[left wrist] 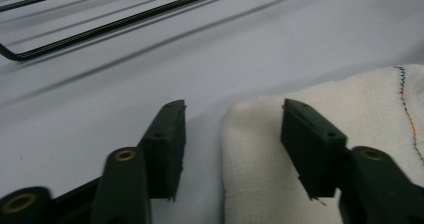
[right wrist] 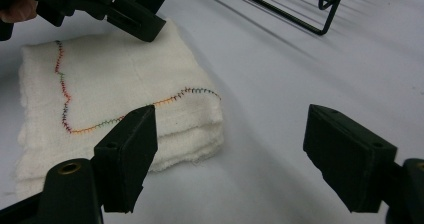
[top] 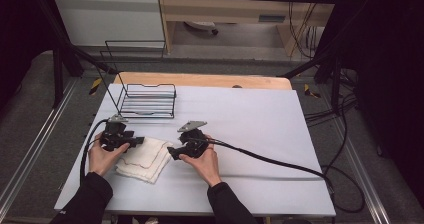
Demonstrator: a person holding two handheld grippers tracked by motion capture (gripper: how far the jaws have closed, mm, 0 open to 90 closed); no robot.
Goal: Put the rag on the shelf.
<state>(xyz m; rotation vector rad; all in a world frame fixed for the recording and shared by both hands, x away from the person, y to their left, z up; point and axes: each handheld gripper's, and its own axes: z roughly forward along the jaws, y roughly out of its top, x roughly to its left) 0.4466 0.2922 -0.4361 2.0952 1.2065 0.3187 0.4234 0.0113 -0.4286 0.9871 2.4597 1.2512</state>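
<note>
Right gripper (top: 172,153): jaws released and spread wide, nothing between them, tips just beside the cloth's corner at its 3 o'clock edge.
Left gripper (top: 140,141): jaws parted, not pressing; one pad over the cloth's 10 o'clock edge, the other over bare cover.
Folded white cloth (top: 145,158): lies flat in several layers near the table's 7 o'clock side, between both grippers; multicoloured stitching wavy across top.
White table cover (top: 250,119): smooth, spread under everything.
Black wire rack (top: 149,103): stands toward 11 o'clock, well apart from cloth.
</note>
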